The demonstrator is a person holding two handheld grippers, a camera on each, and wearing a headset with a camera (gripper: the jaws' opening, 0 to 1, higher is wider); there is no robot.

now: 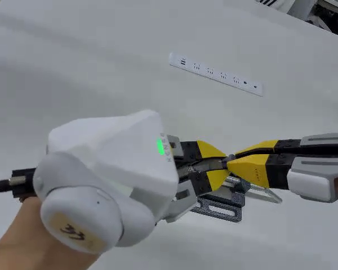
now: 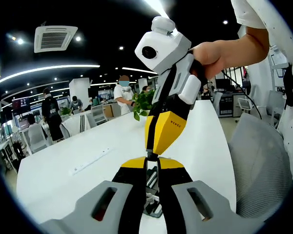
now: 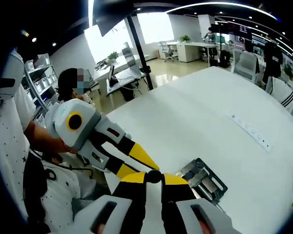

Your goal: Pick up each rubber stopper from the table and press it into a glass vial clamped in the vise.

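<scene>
A small dark rubber stopper (image 3: 154, 176) sits between the yellow tips of my right gripper (image 3: 154, 180), which is shut on it. My left gripper (image 1: 222, 164) reaches in from the left, and its tips meet the right gripper (image 1: 232, 163) nose to nose in mid-air. In the left gripper view my own jaws (image 2: 151, 165) stand a narrow gap apart right under the right gripper's tip (image 2: 150, 154). I cannot tell whether they also pinch the stopper. The dark metal vise (image 1: 218, 206) lies on the white table just below both tips, with a clear glass vial (image 1: 263, 193) jutting from its right side.
A white power strip (image 1: 217, 74) lies on the table beyond the grippers. The vise (image 3: 205, 181) sits near the table's front edge. A mesh chair (image 2: 263, 165) stands beside the table. Several people and desks are in the office far behind.
</scene>
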